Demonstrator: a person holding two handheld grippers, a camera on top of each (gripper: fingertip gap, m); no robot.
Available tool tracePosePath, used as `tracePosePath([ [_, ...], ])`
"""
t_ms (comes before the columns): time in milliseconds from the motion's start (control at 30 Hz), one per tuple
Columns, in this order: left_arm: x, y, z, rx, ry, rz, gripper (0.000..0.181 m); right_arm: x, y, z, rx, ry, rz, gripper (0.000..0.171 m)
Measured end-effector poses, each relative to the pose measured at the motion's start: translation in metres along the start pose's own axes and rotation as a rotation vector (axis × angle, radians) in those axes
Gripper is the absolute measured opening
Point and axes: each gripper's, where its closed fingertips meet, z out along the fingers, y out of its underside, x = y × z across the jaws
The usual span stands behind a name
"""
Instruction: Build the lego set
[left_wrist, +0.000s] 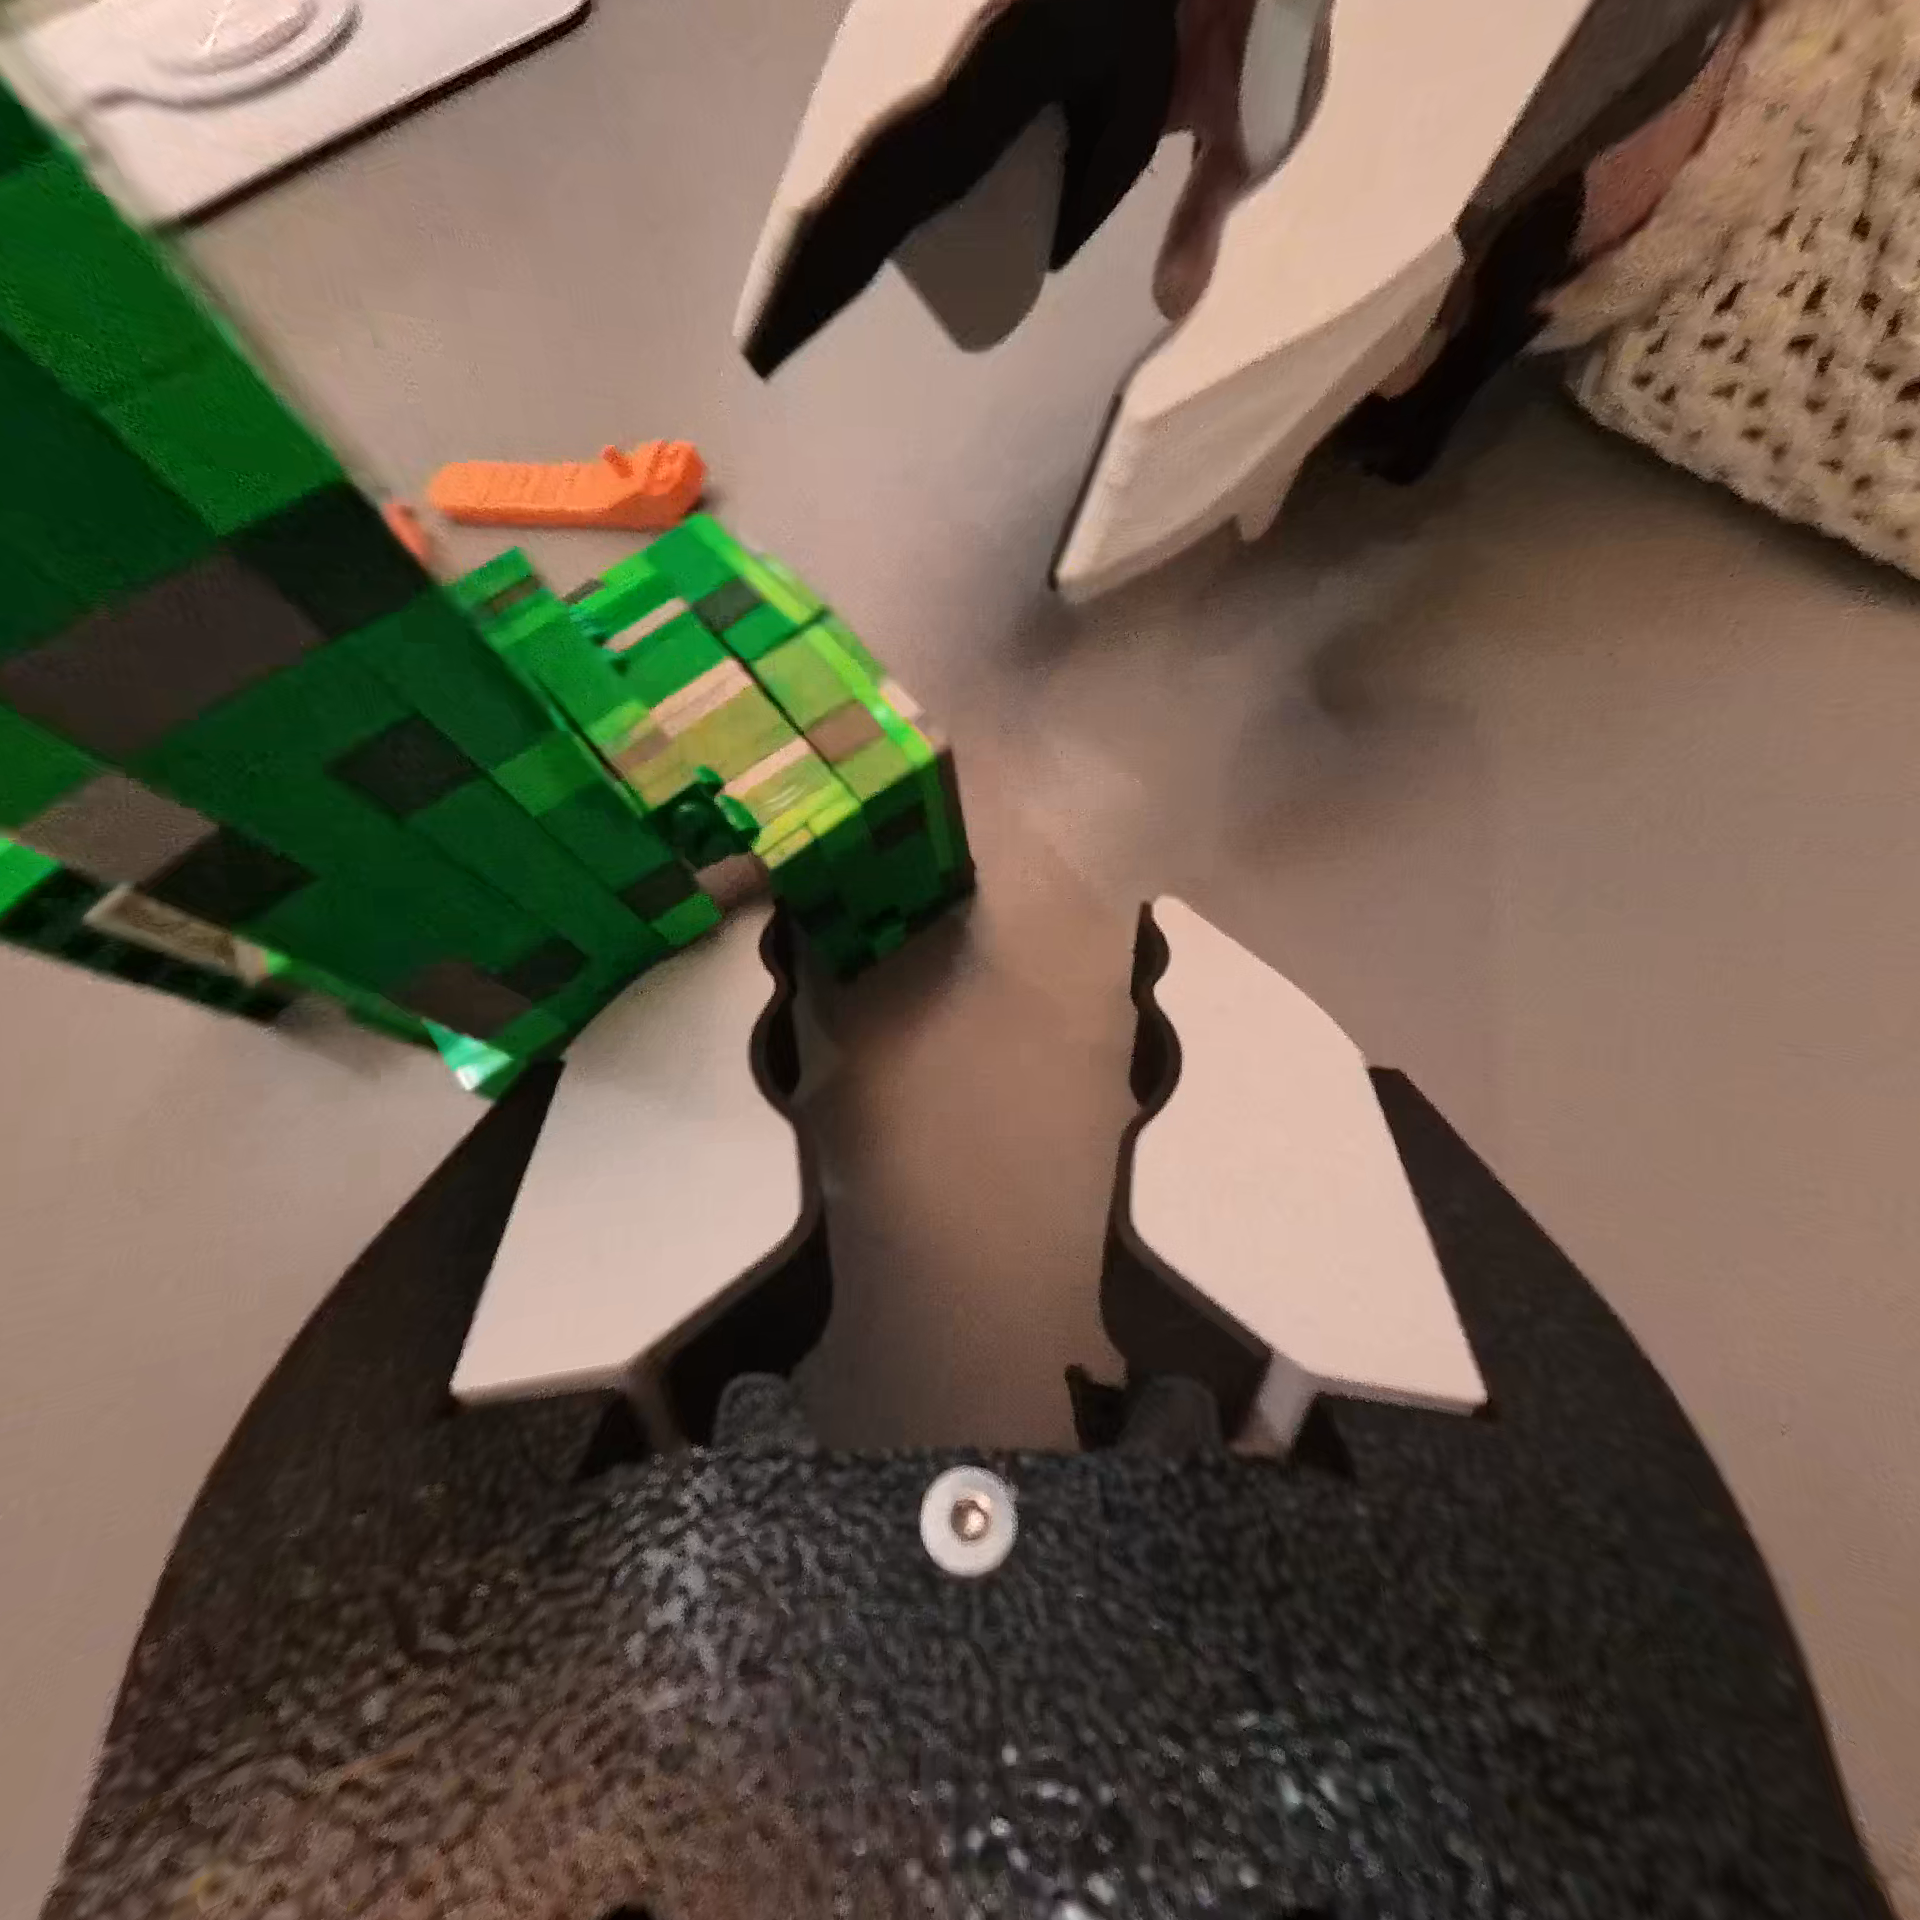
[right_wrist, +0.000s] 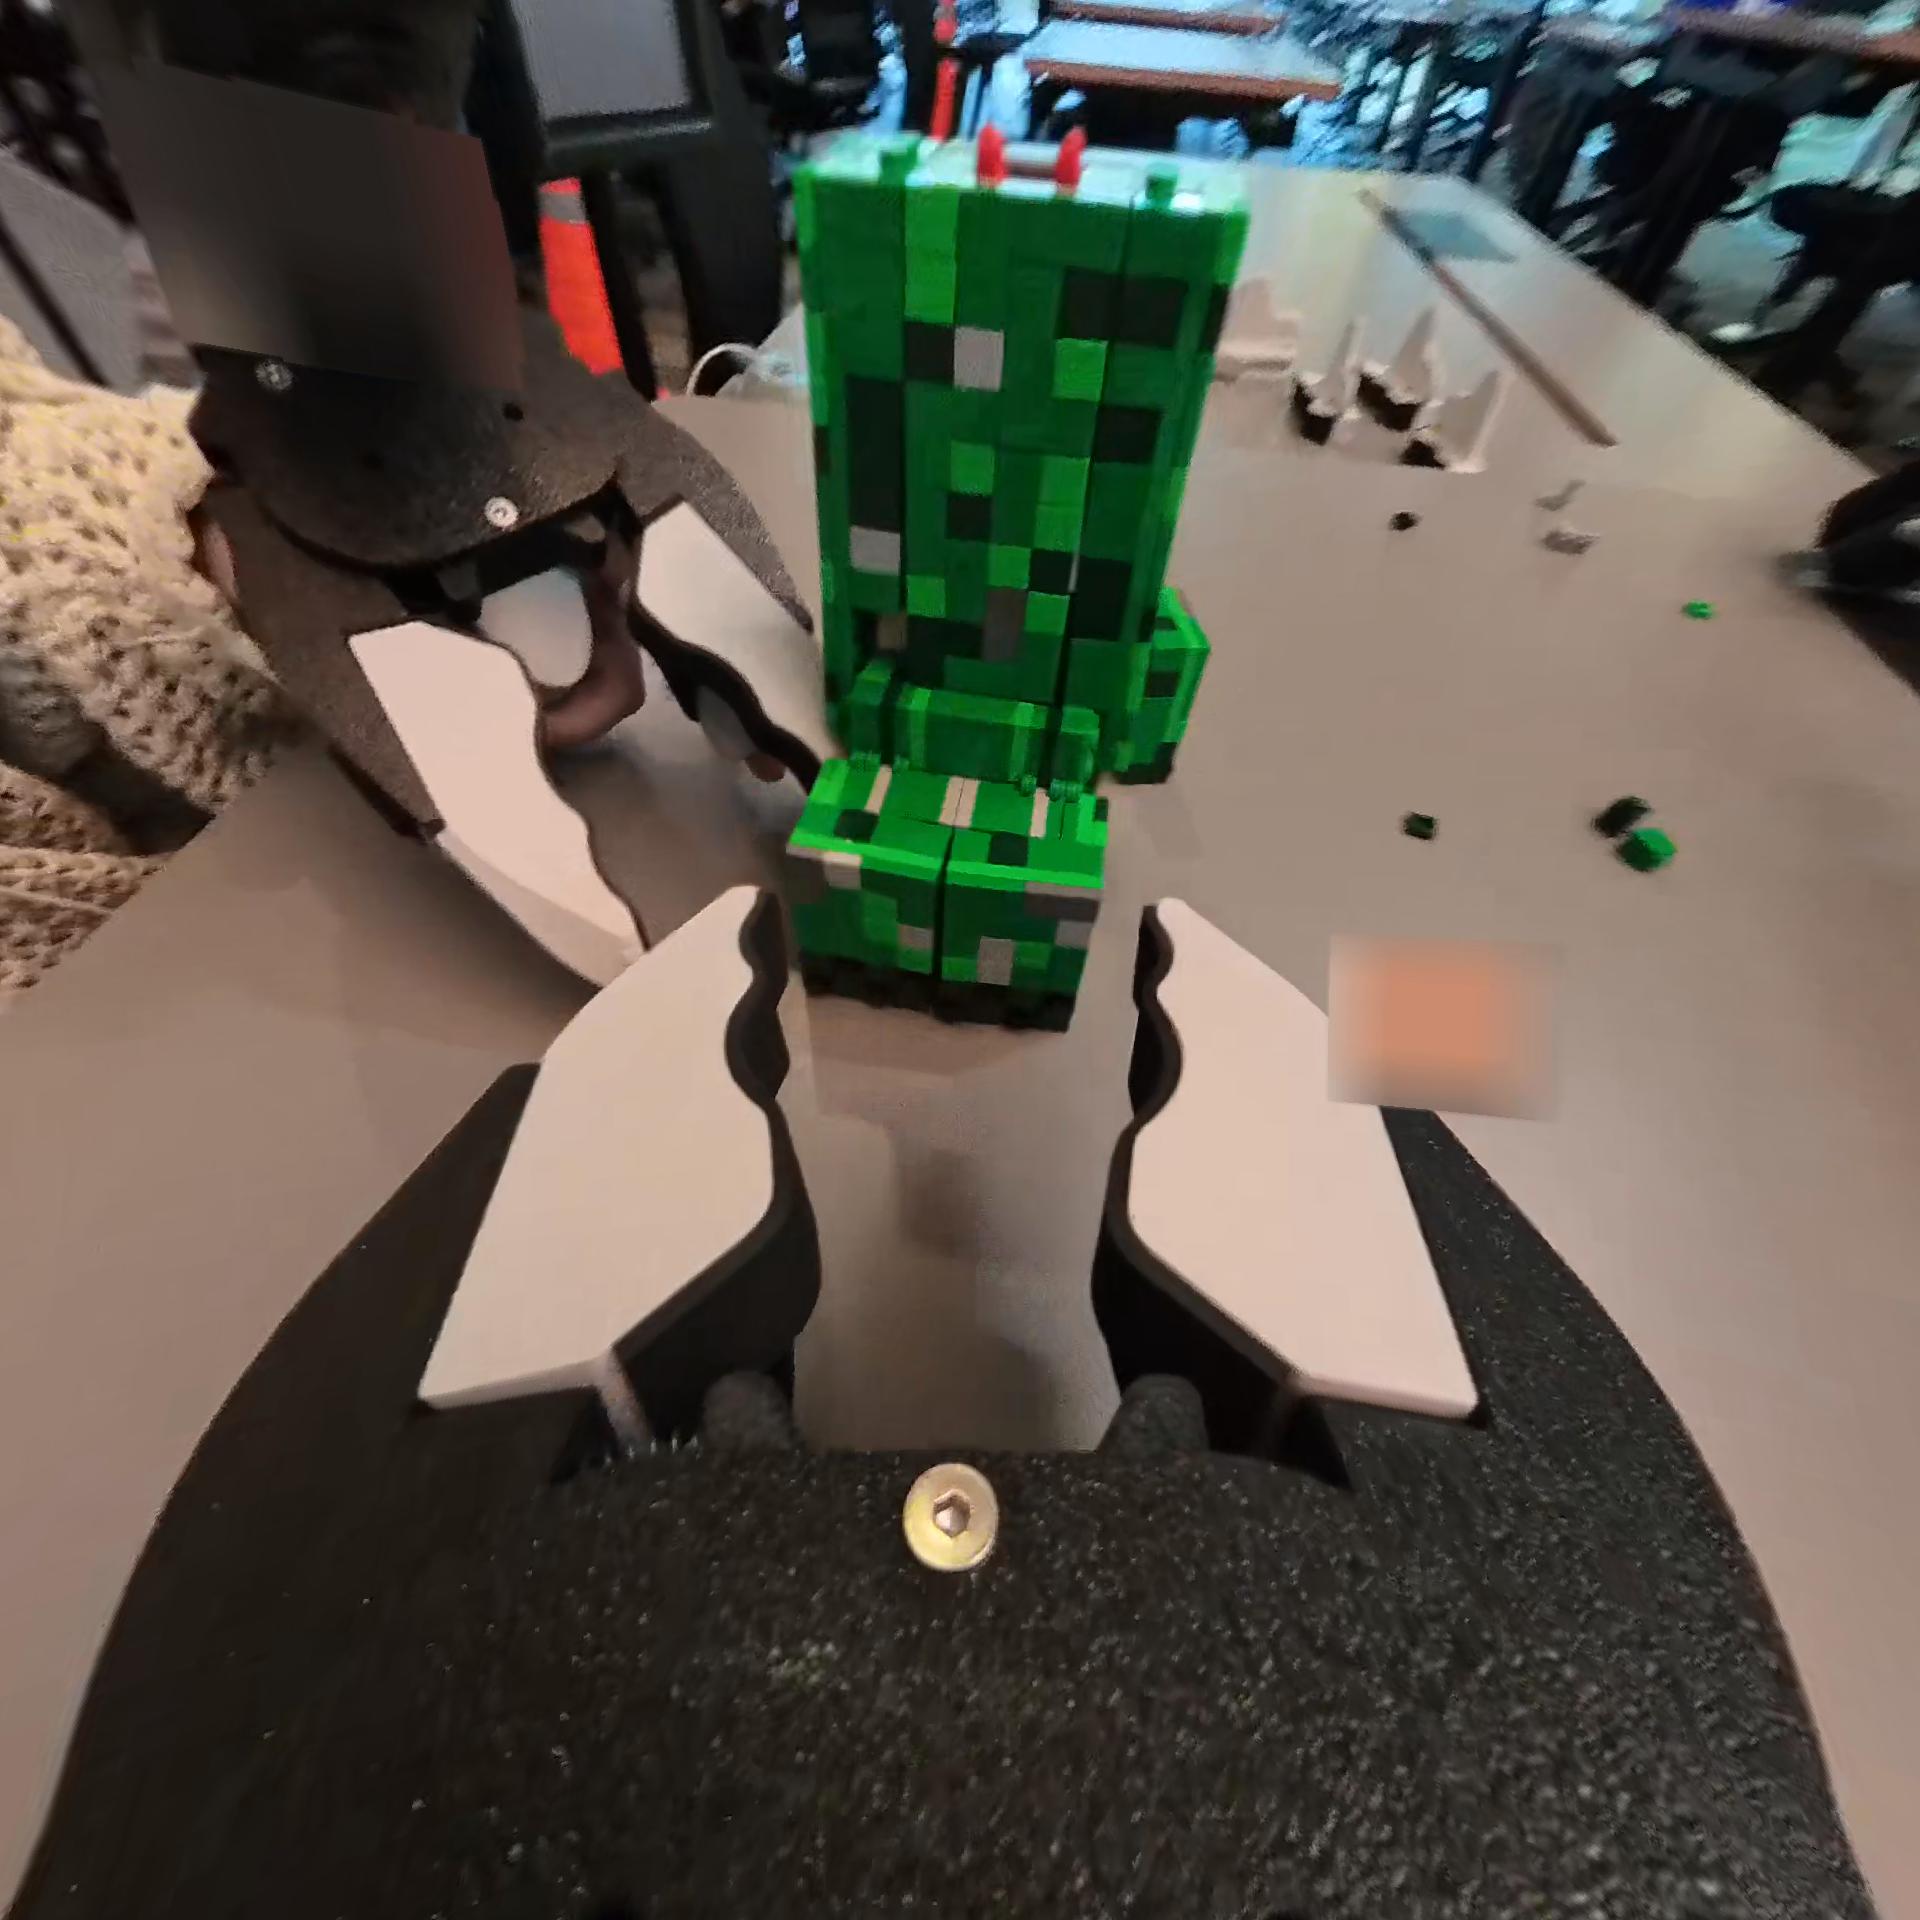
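Observation:
A tall green blocky lego figure stands upright on the grey table, with two square feet at its front. My right gripper is open and empty, with its jaws level with the feet and one on each side, just short of them. My left gripper is open and empty, its left fingertip right beside the figure's foot. In the right wrist view the left gripper comes in from the left. In the left wrist view the right gripper hangs above.
An orange brick separator lies beyond the figure. Loose green bricks are scattered to the right. A white holder with dark pieces sits at the back right. A knit sleeve is at the left. A white board lies far left. The left gripper's tips are roughly 7 cm from the right gripper's.

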Motion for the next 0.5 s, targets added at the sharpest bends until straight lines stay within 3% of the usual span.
tracePosePath([
  [133,0.013,0.003,-0.002,-0.015,0.067,0.141,0.064,-0.003,0.003,-0.016,0.010,0.101,-0.024,0.058],
  [267,0.023,0.003,-0.038,0.077,0.163,0.149,0.050,-0.008,0.008,-0.024,-0.015,0.192,-0.036,0.059],
  [367,0.001,0.001,-0.059,0.143,0.122,0.121,0.044,-0.013,0.011,-0.019,-0.053,0.242,-0.013,0.059],
  [500,-0.047,-0.002,-0.058,0.190,0.019,-0.025,0.057,-0.019,0.016,-0.002,-0.130,0.303,0.027,0.061],
])
